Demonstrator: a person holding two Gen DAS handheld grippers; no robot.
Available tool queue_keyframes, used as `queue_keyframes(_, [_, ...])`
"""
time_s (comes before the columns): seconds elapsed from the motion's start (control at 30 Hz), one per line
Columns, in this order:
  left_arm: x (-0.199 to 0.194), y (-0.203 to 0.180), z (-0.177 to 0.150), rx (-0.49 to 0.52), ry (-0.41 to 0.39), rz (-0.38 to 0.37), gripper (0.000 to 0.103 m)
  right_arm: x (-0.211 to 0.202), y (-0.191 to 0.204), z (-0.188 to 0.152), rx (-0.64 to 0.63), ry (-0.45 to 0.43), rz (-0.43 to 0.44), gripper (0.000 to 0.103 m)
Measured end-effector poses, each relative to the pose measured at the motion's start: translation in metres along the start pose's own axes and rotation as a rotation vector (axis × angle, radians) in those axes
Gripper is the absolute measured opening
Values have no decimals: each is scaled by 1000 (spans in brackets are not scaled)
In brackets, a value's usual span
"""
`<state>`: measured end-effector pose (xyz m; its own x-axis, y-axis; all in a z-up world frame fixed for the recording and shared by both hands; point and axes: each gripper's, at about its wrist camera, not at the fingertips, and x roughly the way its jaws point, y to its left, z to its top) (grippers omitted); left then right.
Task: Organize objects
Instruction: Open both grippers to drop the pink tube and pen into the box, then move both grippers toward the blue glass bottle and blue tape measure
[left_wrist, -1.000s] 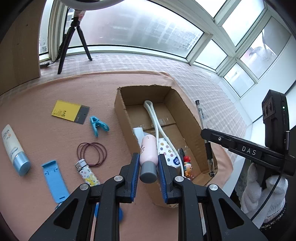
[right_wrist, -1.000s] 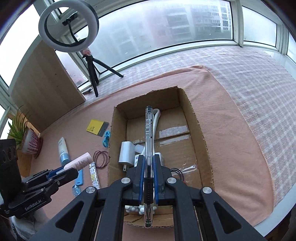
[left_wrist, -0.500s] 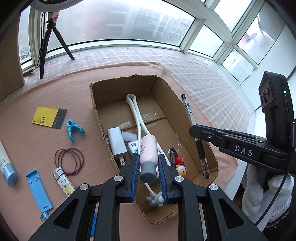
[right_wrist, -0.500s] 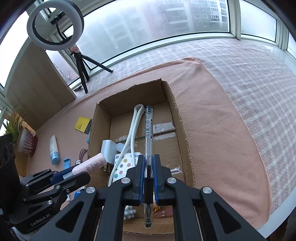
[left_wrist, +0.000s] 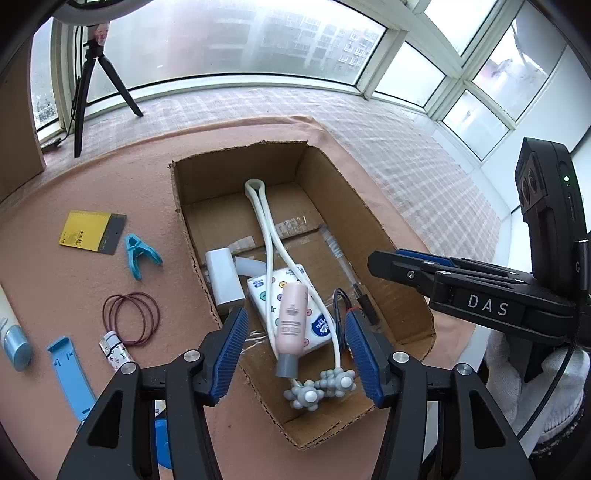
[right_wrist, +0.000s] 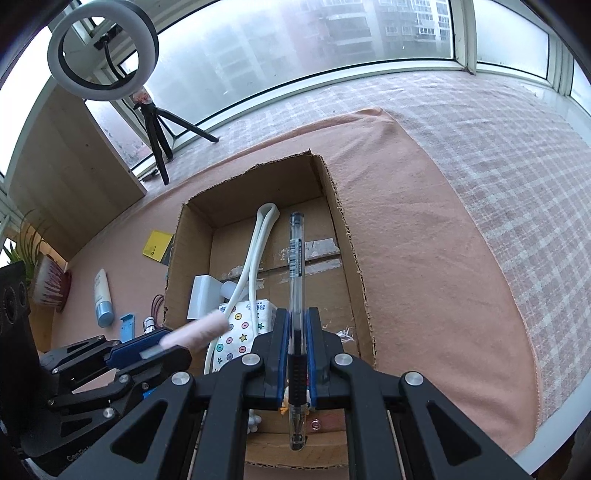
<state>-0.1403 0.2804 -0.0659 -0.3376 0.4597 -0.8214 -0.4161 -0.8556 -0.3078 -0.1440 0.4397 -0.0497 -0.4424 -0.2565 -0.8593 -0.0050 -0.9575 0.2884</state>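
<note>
The pink cloth-covered table carries the open cardboard box at its middle, and I judge both releases into it are under way, so I keep both hands low over its floor. My left tongs have just been opening and now stand wide, with the pink bottle between the pads but touching neither; in the right wrist view it shows blurred, so I take it to be dropping onto the tissue pack and white massager cord. I hold that hand level until the bottle settles, then lift straight up. My right tongs have just been opening a little and are narrow, the clear pen between the pads and pointing to twelve o'clock; whether they grip it I cannot tell. I would open them fully over the bare floor at the box's three o'clock side. The blue clip and hair ties wait at nine o'clock outside.
</note>
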Motion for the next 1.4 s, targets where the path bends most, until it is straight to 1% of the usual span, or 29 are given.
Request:
queue_keyframes(0.03, [-2,1,-1,-1,0,3,59,0,-1,-1,9,6,-7,34])
queue_keyframes(0.1, [-7,6,-5,-14,-1,7,59,-2,-1,-3,16,-13,-18,48])
queue_keyframes(0.23, [-17,22,-15,-40,-2,25,59,-5,6,-6,1,-19,-22,48])
queue_keyframes(0.33, [-29,42,-27,-80,-3,42,59,-6,16,-9,-22,-27,-23,48])
queue_keyframes(0.4, [-38,60,-36,-108,-4,71,59,-8,25,-11,-39,-37,-19,48])
queue_keyframes(0.57, [-58,109,-61,-204,1,135,59,-11,51,-17,-90,-48,7,48])
queue_keyframes(0.7, [-67,145,-82,-277,16,184,59,-11,73,-23,-114,-51,48,48])
queue_keyframes(0.8, [-67,163,-98,-313,46,196,59,-9,93,-26,-141,-39,84,48])
queue_keyframes(1.0, [-60,175,-114,-356,74,197,59,-1,133,-37,-212,-3,133,48])
queue_keyframes(1.2, [-47,173,-120,-349,92,196,58,10,163,-58,-243,57,177,48])
queue_keyframes(1.23, [-45,173,-121,-343,94,195,54,12,166,-62,-244,66,179,48])
queue_keyframes(1.27, [-44,172,-122,-330,92,206,49,15,169,-67,-242,76,181,48])
queue_keyframes(1.33, [-45,172,-125,-317,85,213,43,19,173,-75,-233,94,184,48])
queue_keyframes(1.4, [-46,176,-128,-320,81,201,39,24,176,-81,-231,108,180,48])
